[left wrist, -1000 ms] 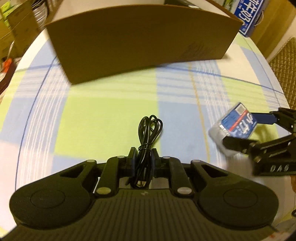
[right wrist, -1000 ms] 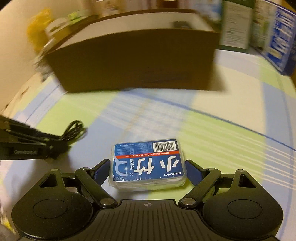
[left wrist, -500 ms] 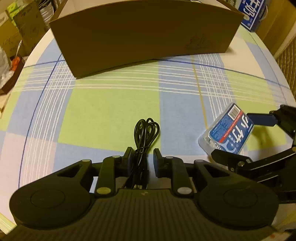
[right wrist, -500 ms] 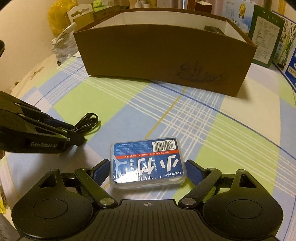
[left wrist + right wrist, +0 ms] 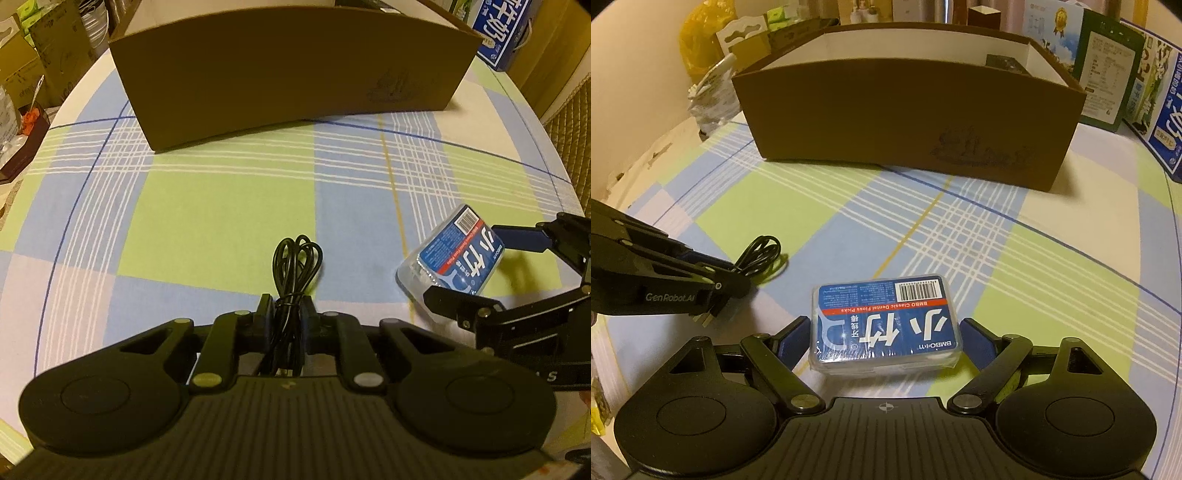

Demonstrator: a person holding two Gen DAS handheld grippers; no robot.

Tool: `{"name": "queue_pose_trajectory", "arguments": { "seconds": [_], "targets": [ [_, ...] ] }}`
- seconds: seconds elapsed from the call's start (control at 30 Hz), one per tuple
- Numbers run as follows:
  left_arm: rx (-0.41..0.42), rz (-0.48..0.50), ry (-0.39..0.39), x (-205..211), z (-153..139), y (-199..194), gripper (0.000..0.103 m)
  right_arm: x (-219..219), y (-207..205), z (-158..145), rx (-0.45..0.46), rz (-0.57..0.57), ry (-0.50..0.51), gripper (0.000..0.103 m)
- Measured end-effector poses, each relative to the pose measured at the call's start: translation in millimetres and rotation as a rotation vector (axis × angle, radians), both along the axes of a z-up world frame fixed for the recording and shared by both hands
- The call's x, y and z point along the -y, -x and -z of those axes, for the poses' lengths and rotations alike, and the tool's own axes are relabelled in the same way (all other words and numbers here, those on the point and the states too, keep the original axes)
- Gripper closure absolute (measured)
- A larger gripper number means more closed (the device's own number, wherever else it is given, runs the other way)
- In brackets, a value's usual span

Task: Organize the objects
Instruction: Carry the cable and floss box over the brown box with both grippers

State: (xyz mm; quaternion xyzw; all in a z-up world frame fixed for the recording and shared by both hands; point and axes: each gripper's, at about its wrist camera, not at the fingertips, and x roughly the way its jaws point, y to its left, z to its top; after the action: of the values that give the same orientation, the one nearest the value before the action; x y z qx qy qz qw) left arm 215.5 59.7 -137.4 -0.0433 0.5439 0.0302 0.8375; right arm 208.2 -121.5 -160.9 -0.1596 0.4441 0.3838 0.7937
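Floss pick pack (image 5: pixel 885 326) sits between the right gripper (image 5: pixel 884 338) fingers, blue pads touching both short sides, so it reads as gripped. It's low over the checked tablecloth (image 5: pixel 1015 266); can't tell if it's lifted clear or resting. Coiled black cable (image 5: pixel 293 273) is pinched in the left gripper (image 5: pixel 287 319), fingers closed on the bundle near its tie, loops sticking out ahead.

Judgement: both items picked, next is the carry to the cardboard box (image 5: pixel 908 122), which stands well ahead, open top, tall near wall. To do it well:
- lift high enough to clear the near wall before moving forward
- keep the pack level; wrapper looks slick, could slip out of the pads
- cable loops hang loose, may snag on the box rim, so go in from above
- the two grippers are close side by side; go one at a time or keep apart

Box already holds something dark at the far right corner (image 5: pixel 1003 62); drop elsewhere. Cartons (image 5: pixel 1108 74) and bags crowd the table behind the box, not in the path.
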Motion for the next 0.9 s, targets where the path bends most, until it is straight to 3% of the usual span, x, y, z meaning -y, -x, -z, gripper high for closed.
{"name": "queue_pose_trajectory", "arguments": {
  "seconds": [0.9],
  "targets": [
    [0.201, -0.01, 0.02, -9, -76, -16, 0.092, -12, -26, -60, 0.06, 0.02, -0.141, 0.019]
  ]
}}
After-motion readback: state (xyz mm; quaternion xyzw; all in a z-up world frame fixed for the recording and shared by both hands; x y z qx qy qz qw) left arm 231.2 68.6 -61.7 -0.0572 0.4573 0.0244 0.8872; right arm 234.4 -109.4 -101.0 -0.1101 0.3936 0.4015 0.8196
